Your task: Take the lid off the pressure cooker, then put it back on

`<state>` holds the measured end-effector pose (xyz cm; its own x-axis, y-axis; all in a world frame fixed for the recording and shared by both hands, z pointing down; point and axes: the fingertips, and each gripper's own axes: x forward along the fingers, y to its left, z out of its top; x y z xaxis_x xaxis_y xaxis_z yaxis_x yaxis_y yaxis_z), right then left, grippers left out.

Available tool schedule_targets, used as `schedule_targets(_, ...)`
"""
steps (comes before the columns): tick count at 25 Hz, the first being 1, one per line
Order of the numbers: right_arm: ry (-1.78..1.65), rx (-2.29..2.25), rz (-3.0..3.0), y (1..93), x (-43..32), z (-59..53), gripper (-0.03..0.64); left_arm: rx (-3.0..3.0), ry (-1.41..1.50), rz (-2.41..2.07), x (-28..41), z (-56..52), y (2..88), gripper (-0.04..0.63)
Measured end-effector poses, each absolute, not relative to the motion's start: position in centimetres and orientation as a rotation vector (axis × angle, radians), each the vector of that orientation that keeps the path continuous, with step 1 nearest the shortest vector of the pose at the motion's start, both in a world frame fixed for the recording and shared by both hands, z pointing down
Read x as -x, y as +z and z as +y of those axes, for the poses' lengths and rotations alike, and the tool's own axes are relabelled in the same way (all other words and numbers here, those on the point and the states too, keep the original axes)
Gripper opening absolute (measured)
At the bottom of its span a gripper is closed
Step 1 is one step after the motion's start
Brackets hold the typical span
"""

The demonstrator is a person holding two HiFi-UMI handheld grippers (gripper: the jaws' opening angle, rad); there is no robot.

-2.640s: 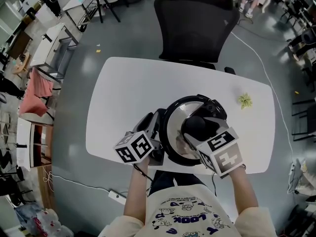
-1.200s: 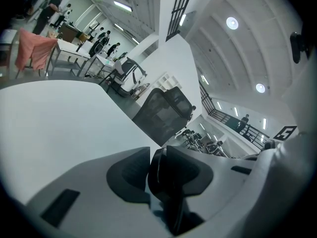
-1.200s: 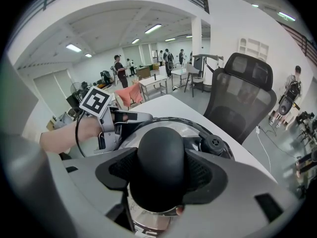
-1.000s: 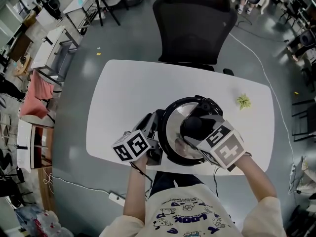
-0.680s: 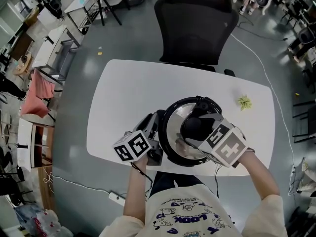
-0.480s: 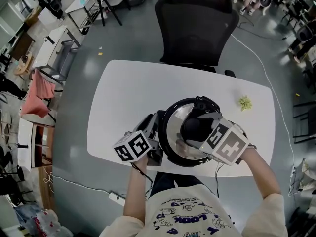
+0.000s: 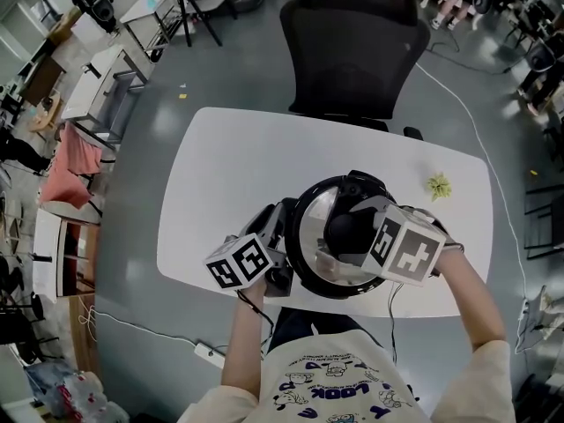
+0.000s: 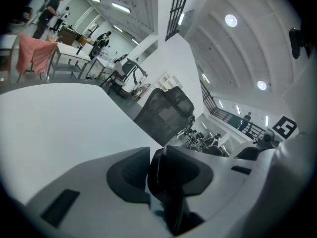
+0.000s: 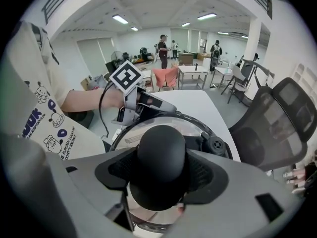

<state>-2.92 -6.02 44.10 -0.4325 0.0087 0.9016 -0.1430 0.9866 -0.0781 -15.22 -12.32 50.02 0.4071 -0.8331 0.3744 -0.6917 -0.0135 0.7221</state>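
Right gripper view: right gripper [image 9: 161, 176] clamped on the black knob [image 9: 161, 143]; left gripper [image 8: 158, 175] clamped on the side handle [image 8: 171, 202]. Pressure cooker [image 7: 304, 271] at the table's [image 7: 229, 166] near edge, lid [image 7: 315, 232] seated. Change: right wrist has rolled about the knob within the last second, likely the unlocking twist; lift pending.

1 cooker [image 7: 299, 259], 1 lid [image 7: 318, 211], 1 table [image 7: 229, 166], 1 chair [image 7: 352, 51]

Bright, even light from ceiling lamps [image 8: 230, 20] above the left tool [image 8: 157, 160], desk [image 8: 59, 118] beside it washed white, fisheye edges dark.
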Motion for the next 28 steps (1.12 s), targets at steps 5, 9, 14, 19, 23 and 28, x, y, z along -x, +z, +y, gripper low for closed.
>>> schedule_targets(5, 0.175, -0.101, -2.019, 44.2, 3.0, -6.1, 0.313, -1.746, -0.190, -1.340, 15.3, -12.4, 50.2, 0.115)
schedule_targets(9, 0.180, -0.114, -2.032, 44.2, 3.0, -6.0, 0.312, -1.745, -0.186, -1.344, 15.3, -12.3, 50.1, 0.117)
schedule_targets(14, 0.183, -0.122, -2.055, 44.0, 3.2, -5.8, 0.313, -1.740, -0.180, -1.355, 15.5, -12.0, 50.0, 0.119)
schedule_targets(19, 0.181, -0.122, -2.071, 43.9, 3.0, -5.7, 0.314, -1.758, -0.146, -1.382, 15.3, -11.9, 49.8, 0.123)
schedule_targets(23, 0.174, -0.146, -2.135, 43.6, 3.1, -5.5, 0.316, -1.779, -0.132, -1.408, 15.6, -11.8, 49.2, 0.123)
schedule_targets(28, 0.179, -0.253, -2.255, 42.3, 3.0, -6.1, 0.402, -1.798, -0.168, -1.446, 16.3, -11.9, 47.4, 0.141)
